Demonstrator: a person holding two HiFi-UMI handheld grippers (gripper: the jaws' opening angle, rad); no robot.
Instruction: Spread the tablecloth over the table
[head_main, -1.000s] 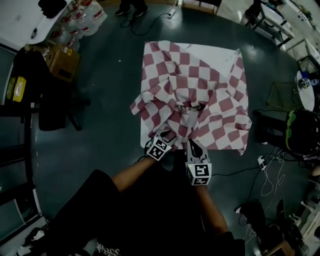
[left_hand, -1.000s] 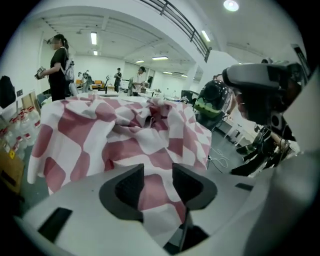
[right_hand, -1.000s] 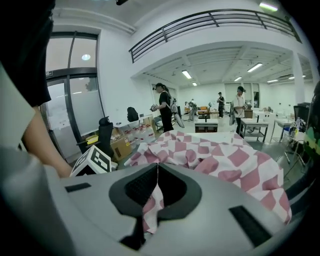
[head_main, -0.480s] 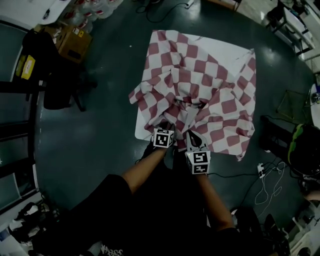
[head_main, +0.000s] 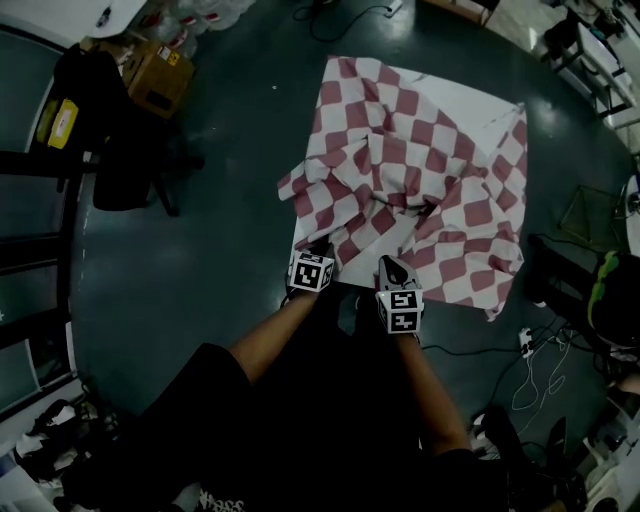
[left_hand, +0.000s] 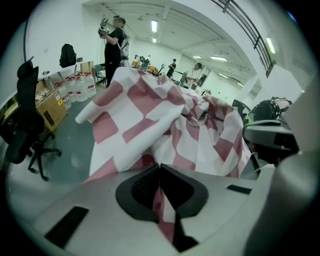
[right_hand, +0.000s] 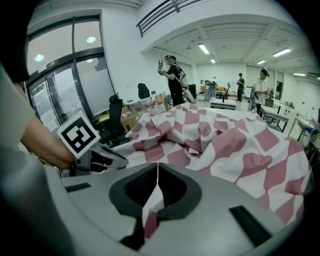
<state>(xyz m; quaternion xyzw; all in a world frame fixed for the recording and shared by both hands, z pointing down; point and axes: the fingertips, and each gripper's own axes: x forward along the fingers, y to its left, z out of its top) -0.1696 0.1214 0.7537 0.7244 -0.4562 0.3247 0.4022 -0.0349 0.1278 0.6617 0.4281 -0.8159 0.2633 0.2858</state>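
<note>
Tablecloth (head_main: 410, 170) lies rumpled ahead; left gripper (left_hand: 160, 170) has just been closing, now pinching its near edge; right gripper (right_hand: 157, 172) clamps it just beside.

Pink-and-white checked tablecloth (head_main: 400, 150) lies on the white table (head_main: 462, 98). It is rumpled, with folds bunched mid-table and the far part flatter. The right edge overhangs; the table's far-right corner is bare.

Right gripper (right_hand: 157, 175) pinches the checked tablecloth (right_hand: 225, 145) between its fingers (right_hand: 176, 189).
</note>
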